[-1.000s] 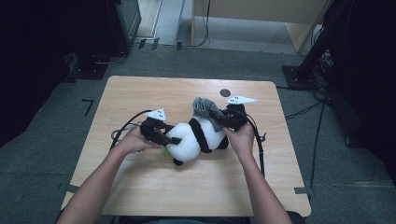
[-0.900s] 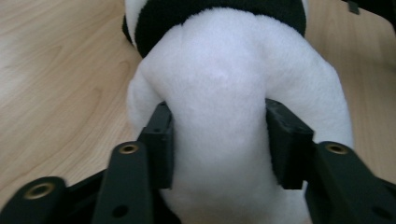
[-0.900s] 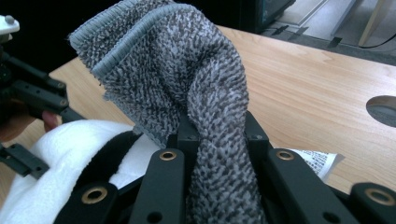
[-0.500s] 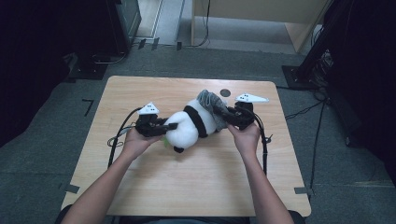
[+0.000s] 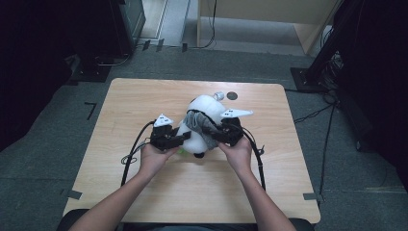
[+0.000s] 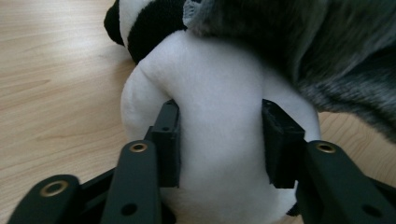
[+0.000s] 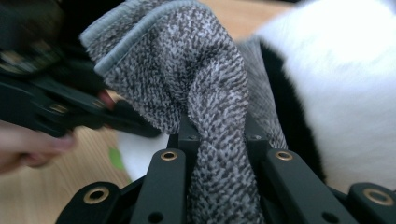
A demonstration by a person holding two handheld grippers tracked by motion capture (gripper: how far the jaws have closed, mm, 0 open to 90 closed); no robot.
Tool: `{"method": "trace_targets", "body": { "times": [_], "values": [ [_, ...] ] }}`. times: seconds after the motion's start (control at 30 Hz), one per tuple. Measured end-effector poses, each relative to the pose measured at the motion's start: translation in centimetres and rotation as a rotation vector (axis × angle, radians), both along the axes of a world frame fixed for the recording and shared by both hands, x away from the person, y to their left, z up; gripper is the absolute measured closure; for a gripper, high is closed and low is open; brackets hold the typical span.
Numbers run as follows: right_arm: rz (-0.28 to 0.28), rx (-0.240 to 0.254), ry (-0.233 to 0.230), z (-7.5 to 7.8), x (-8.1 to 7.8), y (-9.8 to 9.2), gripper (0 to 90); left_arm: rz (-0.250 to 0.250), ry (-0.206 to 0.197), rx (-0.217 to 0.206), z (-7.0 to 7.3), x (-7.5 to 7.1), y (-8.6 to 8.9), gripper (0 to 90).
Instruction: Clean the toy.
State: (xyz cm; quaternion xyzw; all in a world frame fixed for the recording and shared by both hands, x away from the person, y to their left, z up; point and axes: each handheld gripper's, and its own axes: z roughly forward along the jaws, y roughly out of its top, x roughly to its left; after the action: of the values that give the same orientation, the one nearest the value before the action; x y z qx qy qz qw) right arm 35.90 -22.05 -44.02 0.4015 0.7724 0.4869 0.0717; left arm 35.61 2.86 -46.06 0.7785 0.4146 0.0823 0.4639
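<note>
White plush panda (image 5: pixel 204 108) with black bands and limbs, speckled grey-and-white cloth (image 7: pixel 201 84) with plain pale grey hem, black grippers with brass-coloured rivets, light wood-grain table (image 5: pixel 144 98), small green bit under panda.

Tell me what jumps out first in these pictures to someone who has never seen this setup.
The eye lands on the panda plush toy lying in the middle of the wooden table, with a grey cloth draped over it. The left gripper clasps a white part of the toy between its jaws, which have just been opening a little, while the right gripper is shut on a fold of the cloth. A small dark disc lies near the table's far edge.
</note>
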Motion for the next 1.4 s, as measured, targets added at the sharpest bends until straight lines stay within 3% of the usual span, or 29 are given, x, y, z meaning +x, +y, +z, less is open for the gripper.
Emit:
{"method": "trace_targets", "body": {
  "times": [0.13,0.27,0.4,0.5,0.6,0.67,0.73,0.87,0.93,1.1,1.2,1.4],
  "values": [
    [0.003,0.004,0.004,-0.3,0.2,-0.3,77.7,-0.022,0.014,-0.012,0.0,0.4,0.4,41.2],
    [0.009,-0.012,0.001,-0.5,0.2,-0.3,77.7,-0.072,-0.019,0.048,0.5,0.7,0.5,29.8],
    [0.010,-0.022,-0.002,-0.4,0.2,-0.4,77.7,-0.145,-0.089,0.077,1.2,0.7,1.0,28.7],
    [0.016,-0.022,-0.001,-0.4,0.3,-0.5,77.7,-0.185,-0.104,0.072,1.2,1.1,1.7,29.0],
    [0.014,-0.024,0.001,-0.4,0.3,-0.8,77.7,-0.214,-0.057,0.033,1.2,1.8,2.6,29.7],
    [0.008,-0.030,0.004,-0.5,0.4,-1.0,77.7,-0.219,-0.056,0.030,1.0,2.3,3.3,29.5],
    [0.007,-0.027,0.006,-0.5,0.5,-1.2,77.7,-0.230,-0.043,-0.003,0.7,2.9,3.8,29.6],
    [0.010,-0.015,0.019,-0.7,0.6,-1.3,77.6,-0.281,0.047,-0.031,-0.4,4.1,3.6,27.6],
    [0.006,-0.016,0.016,-0.7,0.6,-1.3,77.6,-0.296,0.063,-0.055,-1.0,4.4,3.4,27.4],
    [-0.015,-0.018,0.005,-0.9,0.8,-1.7,77.5,-0.316,0.083,-0.068,-1.2,3.9,2.3,31.8],
    [-0.027,-0.010,0.004,-1.0,1.0,-1.9,77.4,-0.307,0.112,-0.098,-1.5,3.5,2.0,36.4],
    [-0.049,0.013,0.000,-1.2,1.3,-2.2,77.1,-0.247,0.038,-0.050,-1.2,2.5,1.2,59.5]
  ]
}}
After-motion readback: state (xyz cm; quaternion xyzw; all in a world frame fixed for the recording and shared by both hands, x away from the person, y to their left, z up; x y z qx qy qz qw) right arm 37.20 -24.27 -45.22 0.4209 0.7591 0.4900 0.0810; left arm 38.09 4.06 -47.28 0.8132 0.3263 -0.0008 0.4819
